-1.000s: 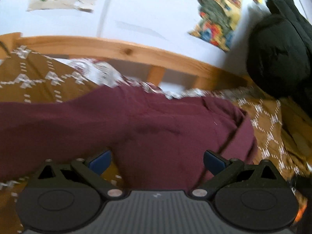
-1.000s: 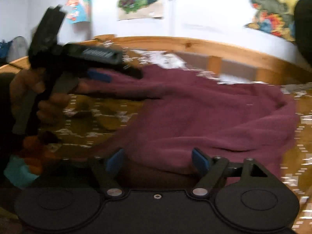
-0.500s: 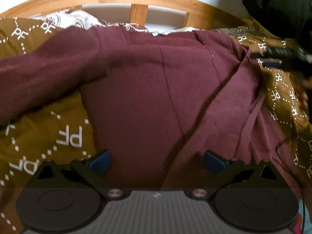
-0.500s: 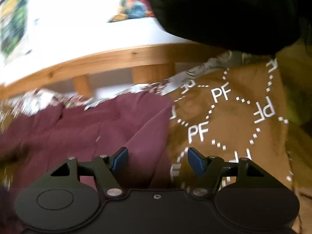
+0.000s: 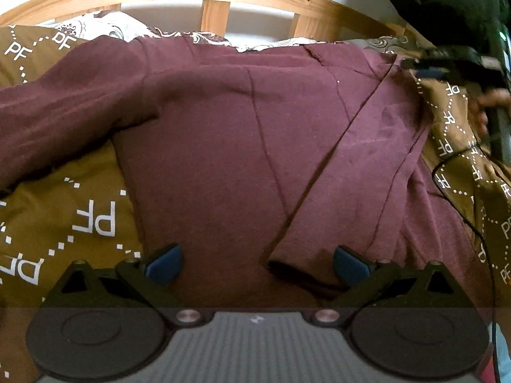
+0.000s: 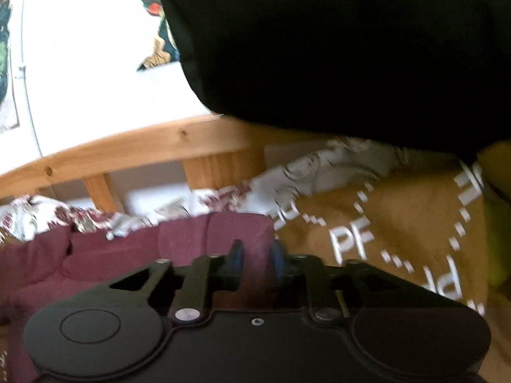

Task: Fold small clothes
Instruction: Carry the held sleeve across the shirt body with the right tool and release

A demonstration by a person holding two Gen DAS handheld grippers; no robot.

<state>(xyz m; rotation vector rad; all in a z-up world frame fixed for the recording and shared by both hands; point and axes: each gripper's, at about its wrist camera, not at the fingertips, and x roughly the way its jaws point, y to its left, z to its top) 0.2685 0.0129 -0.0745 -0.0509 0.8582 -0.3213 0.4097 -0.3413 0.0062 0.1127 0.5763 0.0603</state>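
A maroon long-sleeved top (image 5: 217, 146) lies spread on a brown "PF" blanket (image 5: 73, 210). One sleeve stretches to the left; the other sleeve (image 5: 322, 204) is folded across the body, its cuff near my left gripper. My left gripper (image 5: 257, 260) is open and empty, just above the top's near edge. My right gripper (image 6: 255, 260) is shut on the top's far right corner (image 6: 242, 226). It also shows in the left wrist view (image 5: 424, 67) at the garment's upper right.
A wooden bed rail (image 5: 217, 16) runs along the far side with white patterned bedding (image 5: 105, 30) under it. A black jacket (image 6: 335, 48) hangs at the right, close above the right gripper. A thin black cable (image 5: 460, 207) crosses the blanket.
My right gripper has gone from open to shut, pinching the top's far right corner. The left gripper has come slightly closer over the top; the folded sleeve's cuff now lies between its fingers.
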